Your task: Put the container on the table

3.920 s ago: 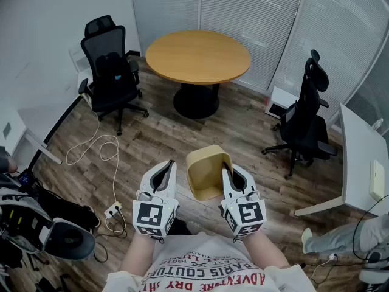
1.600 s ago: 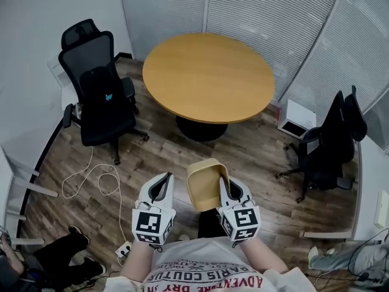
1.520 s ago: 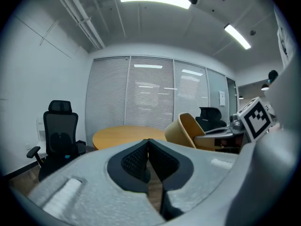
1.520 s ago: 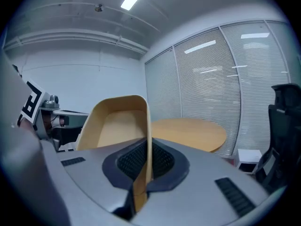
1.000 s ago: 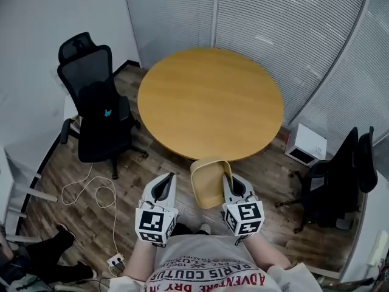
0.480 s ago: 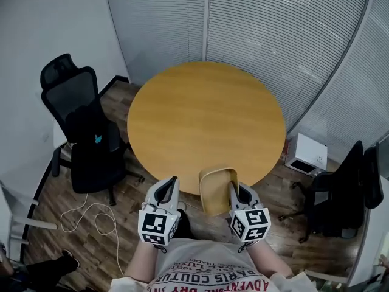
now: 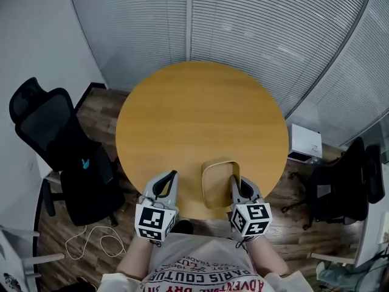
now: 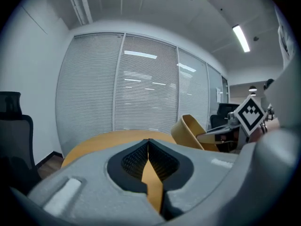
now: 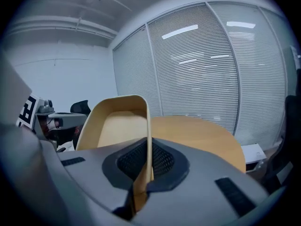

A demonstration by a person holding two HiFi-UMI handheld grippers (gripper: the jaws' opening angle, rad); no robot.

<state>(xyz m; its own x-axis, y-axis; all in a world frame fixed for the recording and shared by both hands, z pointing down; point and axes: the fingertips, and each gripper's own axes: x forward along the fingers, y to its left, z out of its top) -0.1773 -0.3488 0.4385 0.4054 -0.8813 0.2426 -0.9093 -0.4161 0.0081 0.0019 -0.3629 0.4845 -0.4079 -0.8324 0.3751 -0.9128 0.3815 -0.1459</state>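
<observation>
Over the table [image 7: 182, 114] edge, right gripper [image 7: 234, 180] clamps a wall of the tan container [image 7: 217, 184]

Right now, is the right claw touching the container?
Touching. The right gripper view shows the right claw shut on the container, with the thin side wall pinched between its two pads.

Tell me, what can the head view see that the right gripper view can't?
Only the head view shows the floor cable and the person's shirt. Only the right gripper view shows the ceiling and the right tongs' black pads shut on the container's wall. Both show the container, the round table and the blinds.
</observation>
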